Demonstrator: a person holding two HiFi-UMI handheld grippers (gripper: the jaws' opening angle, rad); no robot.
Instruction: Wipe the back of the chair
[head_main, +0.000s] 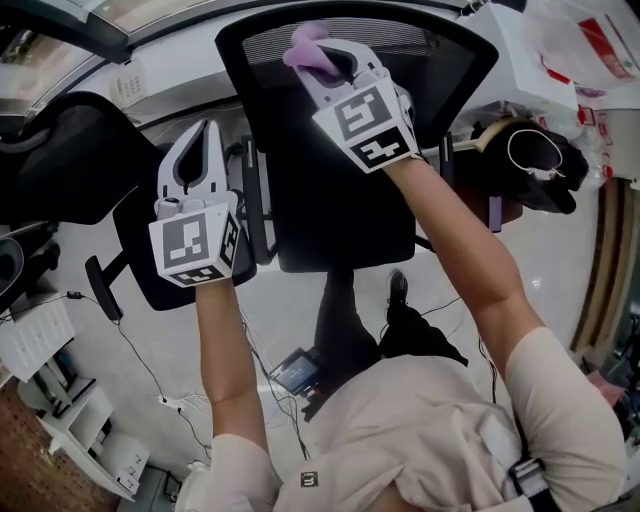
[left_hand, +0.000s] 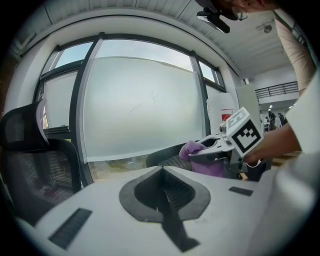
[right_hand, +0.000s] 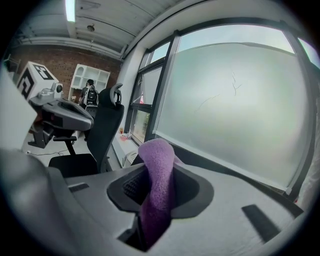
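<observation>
Cloth (right_hand: 156, 170): soft, light, limp; clamped mid-fold in my right gripper (head_main: 335, 62), tuft at top edge of chair back (head_main: 350, 180) | hold: keep it pinched deep, or I judge it slips | left gripper (left_hand: 162, 175): jaws together, empty, left of chair back.

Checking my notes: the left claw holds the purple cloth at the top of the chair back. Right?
Not quite: it is the right claw that holds the purple cloth at the top of the chair back, as the right gripper view shows. The left claw is shut on nothing.
</observation>
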